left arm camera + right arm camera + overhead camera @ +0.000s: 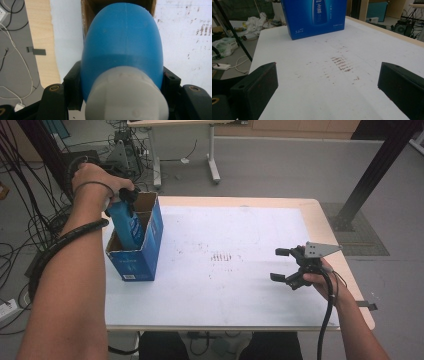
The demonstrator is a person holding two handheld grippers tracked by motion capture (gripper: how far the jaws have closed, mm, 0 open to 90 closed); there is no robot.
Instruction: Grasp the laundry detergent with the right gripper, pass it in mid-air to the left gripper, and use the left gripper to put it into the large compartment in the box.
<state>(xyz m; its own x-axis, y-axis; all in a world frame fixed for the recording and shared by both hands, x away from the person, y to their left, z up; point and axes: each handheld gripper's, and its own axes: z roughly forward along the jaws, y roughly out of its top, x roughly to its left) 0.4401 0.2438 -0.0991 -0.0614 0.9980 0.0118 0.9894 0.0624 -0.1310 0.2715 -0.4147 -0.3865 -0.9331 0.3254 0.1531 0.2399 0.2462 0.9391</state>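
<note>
Left gripper view looks straight down the blue bottle (122, 47): the two black jaws clamp its shoulder from both sides, just above the white cap (126, 96) at six o'clock, so the left gripper (122, 82) is closed on the bottle. The bottle's far end points to twelve o'clock, into the brown inside of the cardboard box (87, 15) below it.

From the high view, the left gripper (125, 200) sits at about ten o'clock on the table (320, 210), with the bottle (126, 226) hanging cap-up and its lower part already inside the blue box (150, 245). The box stands upright with its top flaps open; a divider splits it into compartments, and the bottle is in the one nearer the person. Whether anything else is in the box cannot be told.

At about four o'clock the right gripper (285, 265) hovers over the white tabletop, well apart from the box, its jaws spread wide with nothing between them.
</note>
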